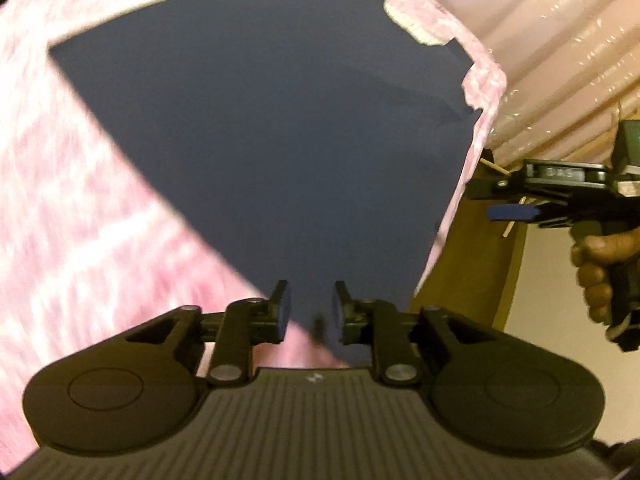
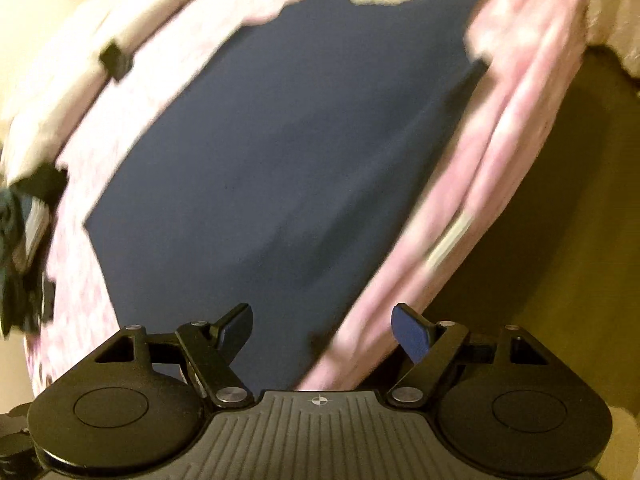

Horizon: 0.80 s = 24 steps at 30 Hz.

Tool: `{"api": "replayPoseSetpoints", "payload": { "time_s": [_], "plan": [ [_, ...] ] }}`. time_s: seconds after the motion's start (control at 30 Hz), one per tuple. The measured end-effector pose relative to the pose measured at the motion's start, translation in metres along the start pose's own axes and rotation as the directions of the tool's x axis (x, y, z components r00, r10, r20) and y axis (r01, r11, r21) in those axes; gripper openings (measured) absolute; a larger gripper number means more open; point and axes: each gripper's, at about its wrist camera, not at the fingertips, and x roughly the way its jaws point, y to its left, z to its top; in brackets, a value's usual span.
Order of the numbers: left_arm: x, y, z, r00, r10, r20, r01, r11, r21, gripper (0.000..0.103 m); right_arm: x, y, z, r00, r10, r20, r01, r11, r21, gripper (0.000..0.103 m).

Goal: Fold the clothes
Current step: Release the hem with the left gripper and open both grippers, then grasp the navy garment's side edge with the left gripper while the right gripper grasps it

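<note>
My left gripper [image 1: 310,312] stood narrowly open over the navy garment [image 1: 260,140], my right gripper [image 2: 322,332] wide and empty; I judged its released near corner could spring back.

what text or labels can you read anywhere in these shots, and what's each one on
Embossed letters on the round black part of the right tongs in the left wrist view: too blurred to read.
Small white mark on the ridged body behind the left tongs: a symbol, no words.
Navy garment and pink blanket: no text.
</note>
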Motion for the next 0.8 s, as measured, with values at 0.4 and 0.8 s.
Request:
{"api": "replayPoseSetpoints", "payload": {
  "time_s": [0.4,0.8],
  "plan": [
    [0.035,-0.070,0.240,0.995,0.038,0.094,-0.075,0.899,0.431,0.033,-0.031,-0.041,0.170,0.973,-0.007,0.231,0.034,0.993,-0.116,0.079],
    [0.270,-0.178,0.486,0.981,0.167,0.093,-0.154,0.396,0.905,0.036,0.088,-0.193,0.379,0.997,0.041,0.071,-0.021,0.967,-0.252,0.065]
  ]
}}
